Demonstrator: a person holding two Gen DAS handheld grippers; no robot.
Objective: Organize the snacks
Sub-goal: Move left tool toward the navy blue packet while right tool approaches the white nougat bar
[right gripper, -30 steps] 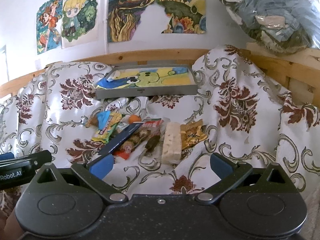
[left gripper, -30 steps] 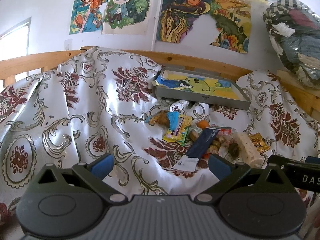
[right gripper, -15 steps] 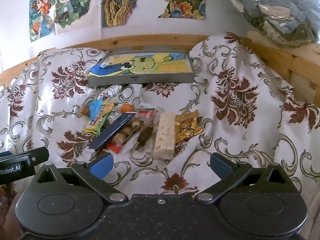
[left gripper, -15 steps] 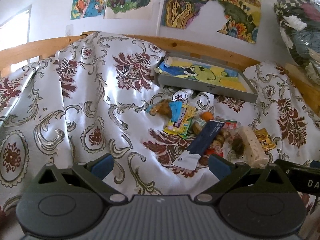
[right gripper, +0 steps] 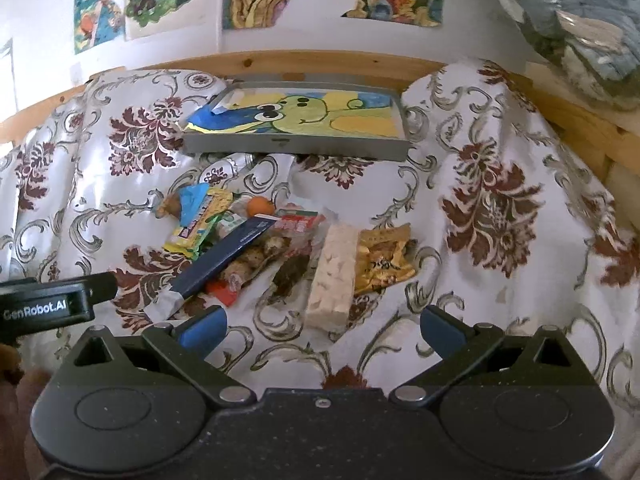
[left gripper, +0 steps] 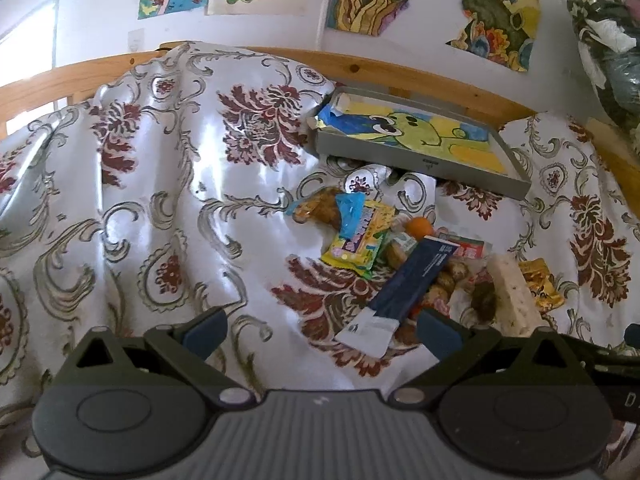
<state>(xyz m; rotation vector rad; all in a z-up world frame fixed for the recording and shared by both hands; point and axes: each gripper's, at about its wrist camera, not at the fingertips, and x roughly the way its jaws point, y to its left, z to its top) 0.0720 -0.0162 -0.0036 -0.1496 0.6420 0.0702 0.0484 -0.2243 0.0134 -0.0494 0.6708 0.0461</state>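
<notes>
1. Since one second ago: both cameras tipped lower and nearer to the snack pile; wall posters slid toward top of frame; no snack shifted on the cloth.
2. Left gripper [left gripper: 322,330]: jaws spread wide, nothing between them, poised above the floral bedspread [left gripper: 160,208] just short of the pile's near-left edge.
3. Right gripper [right gripper: 322,330]: jaws equally wide, nothing held, poised at the pile's near edge, directly before the pale nougat bar [right gripper: 334,276].
4. Snacks all heaped loose at mid-bedspread, none sorted: dark blue sachet [left gripper: 412,280] lying diagonally over a clear bag of brown pieces [right gripper: 256,260]; yellow candy packet [left gripper: 358,238] with blue wrapper [left gripper: 350,214] atop it; small orange fruit [left gripper: 418,226]; red-and-green packet [right gripper: 298,220]; gold foil packet [right gripper: 382,258] touching the nougat bar's right side.
5. Grey tray [left gripper: 420,162] at the far edge of the bedspread, against the wooden bed rail [left gripper: 280,58]; lined with a cartoon drawing, no snack inside.
6. Progress judged: nil completed. Tray presumed the destination, though unconfirmed. Entire pile outstanding.
7. Risk noted: overlapping wrappers on soft, creased cloth; a grasp on one item likely to drag its neighbours.
</notes>
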